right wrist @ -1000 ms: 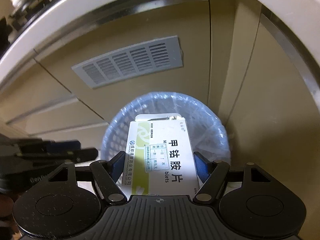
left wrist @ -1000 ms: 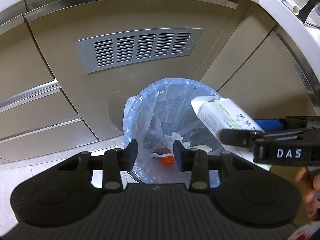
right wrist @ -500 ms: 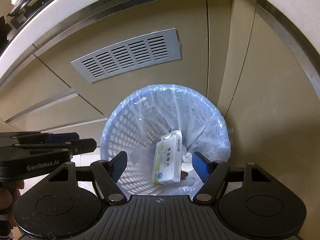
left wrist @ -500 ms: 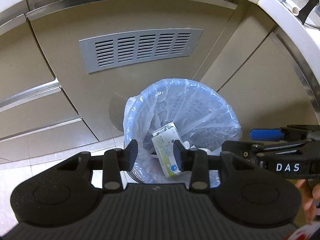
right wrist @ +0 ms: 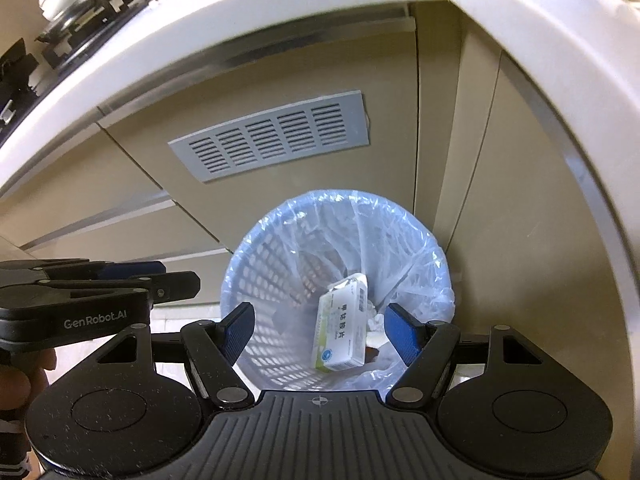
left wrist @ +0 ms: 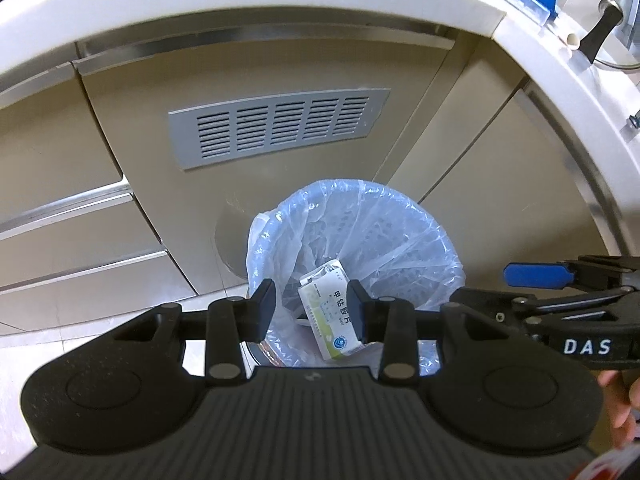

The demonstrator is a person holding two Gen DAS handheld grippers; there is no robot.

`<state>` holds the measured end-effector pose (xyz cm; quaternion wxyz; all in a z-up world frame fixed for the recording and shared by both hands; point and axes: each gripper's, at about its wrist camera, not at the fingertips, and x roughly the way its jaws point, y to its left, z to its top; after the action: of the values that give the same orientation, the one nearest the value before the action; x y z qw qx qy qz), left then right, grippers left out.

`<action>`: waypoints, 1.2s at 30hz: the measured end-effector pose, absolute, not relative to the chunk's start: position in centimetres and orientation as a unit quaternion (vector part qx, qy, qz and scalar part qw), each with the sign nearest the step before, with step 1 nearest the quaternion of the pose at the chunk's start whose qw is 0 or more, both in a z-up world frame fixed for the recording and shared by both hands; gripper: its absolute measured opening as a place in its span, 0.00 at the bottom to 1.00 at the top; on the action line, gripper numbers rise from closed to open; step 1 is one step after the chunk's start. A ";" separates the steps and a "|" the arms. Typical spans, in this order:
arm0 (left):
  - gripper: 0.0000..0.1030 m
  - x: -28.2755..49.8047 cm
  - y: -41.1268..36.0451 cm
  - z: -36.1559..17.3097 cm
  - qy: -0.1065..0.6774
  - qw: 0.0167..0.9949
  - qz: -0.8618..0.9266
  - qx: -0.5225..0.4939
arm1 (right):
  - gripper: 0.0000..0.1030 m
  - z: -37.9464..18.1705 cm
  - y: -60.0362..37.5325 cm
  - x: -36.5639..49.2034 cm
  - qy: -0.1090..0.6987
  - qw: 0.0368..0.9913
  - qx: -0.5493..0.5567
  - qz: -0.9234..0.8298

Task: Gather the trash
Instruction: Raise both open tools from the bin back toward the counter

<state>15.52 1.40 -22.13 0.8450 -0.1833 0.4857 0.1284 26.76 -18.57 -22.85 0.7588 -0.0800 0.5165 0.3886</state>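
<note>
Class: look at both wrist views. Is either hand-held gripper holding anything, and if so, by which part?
Nothing is held. The left hand-held gripper and right hand-held gripper are both open and empty; the white-and-green cardboard medicine box lies inside the blue bag-lined mesh waste basket.

A lined waste basket (right wrist: pixel 256 280) stands on the tiled floor (left wrist: pixel 24 344) against the cabinets (left wrist: pixel 120 128).
</note>
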 end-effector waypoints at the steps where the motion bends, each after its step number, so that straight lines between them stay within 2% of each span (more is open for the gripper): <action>1: 0.34 15.4 1.4 -21.9 0.485 0.846 0.129 -0.183 | 0.69 -22.5 -18.7 26.6 0.514 0.760 -0.079 0.389; 20: 0.36 14.8 -0.2 -13.7 0.431 0.883 0.100 -0.155 | 0.69 -13.4 -22.0 24.6 0.443 0.811 -0.040 0.380; 36: 0.46 17.5 -2.4 -6.4 0.364 0.920 0.071 -0.126 | 0.69 -7.4 -26.4 25.7 0.380 0.861 0.010 0.339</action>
<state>17.45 -2.42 -6.45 0.9201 -0.1255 0.3643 0.0706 25.69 -26.38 -7.37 0.8607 0.0096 0.3798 0.3389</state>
